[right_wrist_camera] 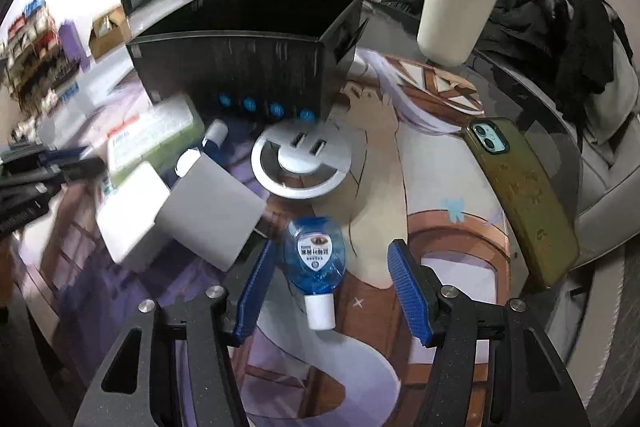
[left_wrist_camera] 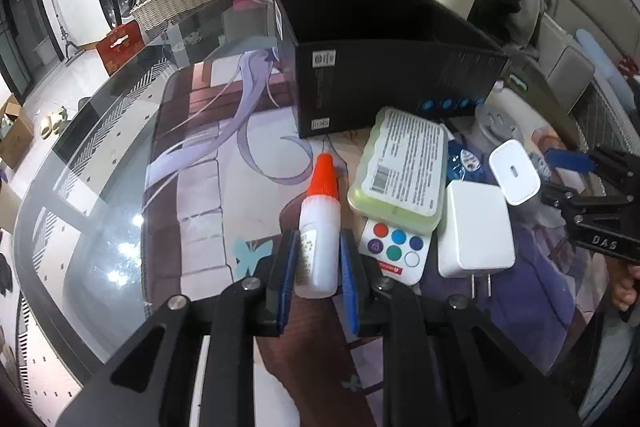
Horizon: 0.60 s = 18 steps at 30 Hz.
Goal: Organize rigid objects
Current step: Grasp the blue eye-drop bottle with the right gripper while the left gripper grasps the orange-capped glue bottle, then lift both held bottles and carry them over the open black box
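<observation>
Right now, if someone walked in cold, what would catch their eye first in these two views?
Probably the white squeeze bottle with the orange cap, clamped upright between the left gripper jaws. Behind it stands the tall open black cardboard box on the anime-print desk mat. In the right view, a small blue liquid bottle with a white cap lies between the open right gripper jaws.

chargers: 2 | bottles: 2 | box: 1 | phone: 1

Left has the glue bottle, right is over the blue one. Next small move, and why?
Probably carry the glue bottle, clamped between the left gripper's fingers, over the open black box. The right gripper is open around the blue bottle, not gripping it.
</observation>
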Each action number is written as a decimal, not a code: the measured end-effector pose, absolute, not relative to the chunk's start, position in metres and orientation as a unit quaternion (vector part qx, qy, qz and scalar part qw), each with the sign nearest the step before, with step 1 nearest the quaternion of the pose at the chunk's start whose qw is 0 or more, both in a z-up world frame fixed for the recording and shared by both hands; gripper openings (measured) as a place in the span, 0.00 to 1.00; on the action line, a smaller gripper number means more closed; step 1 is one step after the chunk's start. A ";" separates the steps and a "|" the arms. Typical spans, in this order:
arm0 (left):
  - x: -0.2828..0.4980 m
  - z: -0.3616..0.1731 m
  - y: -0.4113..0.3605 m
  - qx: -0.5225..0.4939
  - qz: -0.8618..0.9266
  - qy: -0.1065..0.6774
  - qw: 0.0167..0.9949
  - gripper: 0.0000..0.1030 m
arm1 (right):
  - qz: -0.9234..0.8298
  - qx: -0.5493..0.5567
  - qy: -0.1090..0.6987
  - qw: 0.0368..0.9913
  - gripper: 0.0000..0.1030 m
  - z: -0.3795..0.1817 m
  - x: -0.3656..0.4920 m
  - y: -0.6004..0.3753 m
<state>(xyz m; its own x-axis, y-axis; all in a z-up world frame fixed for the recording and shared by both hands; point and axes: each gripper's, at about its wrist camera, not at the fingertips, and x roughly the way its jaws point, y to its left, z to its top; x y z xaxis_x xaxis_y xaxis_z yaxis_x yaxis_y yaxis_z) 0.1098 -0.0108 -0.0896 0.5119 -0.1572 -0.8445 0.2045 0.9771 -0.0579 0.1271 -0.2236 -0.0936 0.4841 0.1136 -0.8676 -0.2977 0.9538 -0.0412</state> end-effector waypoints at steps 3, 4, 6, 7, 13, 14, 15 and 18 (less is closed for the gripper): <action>0.110 -0.089 -0.013 0.026 -0.108 0.481 0.870 0.18 | 0.135 -0.093 0.492 0.855 0.35 -0.093 0.125 -0.222; 0.110 -0.088 -0.013 0.027 -0.108 0.479 0.871 0.17 | 0.145 -0.093 0.493 0.853 0.30 -0.093 0.124 -0.219; 0.109 -0.086 -0.013 0.025 -0.111 0.475 0.873 0.16 | 0.145 -0.104 0.489 0.854 0.30 -0.092 0.122 -0.216; 0.108 -0.085 -0.013 0.024 -0.112 0.473 0.874 0.16 | 0.145 -0.104 0.488 0.854 0.30 -0.091 0.121 -0.216; 0.101 -0.069 -0.012 0.026 -0.111 0.440 0.891 0.15 | 0.141 -0.082 0.471 0.867 0.30 -0.080 0.118 -0.219; 0.098 -0.064 -0.011 0.026 -0.112 0.430 0.895 0.15 | 0.142 -0.077 0.465 0.870 0.30 -0.076 0.116 -0.219; 0.096 -0.060 -0.011 0.027 -0.114 0.420 0.900 0.15 | 0.145 -0.071 0.454 0.876 0.30 -0.071 0.115 -0.219; 0.086 -0.042 -0.010 0.023 -0.118 0.375 0.919 0.15 | 0.157 -0.055 0.405 0.899 0.30 -0.049 0.105 -0.217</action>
<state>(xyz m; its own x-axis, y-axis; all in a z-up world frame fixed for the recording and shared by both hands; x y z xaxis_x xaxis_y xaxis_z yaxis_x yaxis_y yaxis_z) 0.0861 -0.0101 -0.0421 0.6905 -0.1988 -0.6955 0.2334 0.9713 -0.0460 0.1047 -0.2168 -0.0494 0.6229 0.2375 -0.7454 -0.3264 0.9448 0.0282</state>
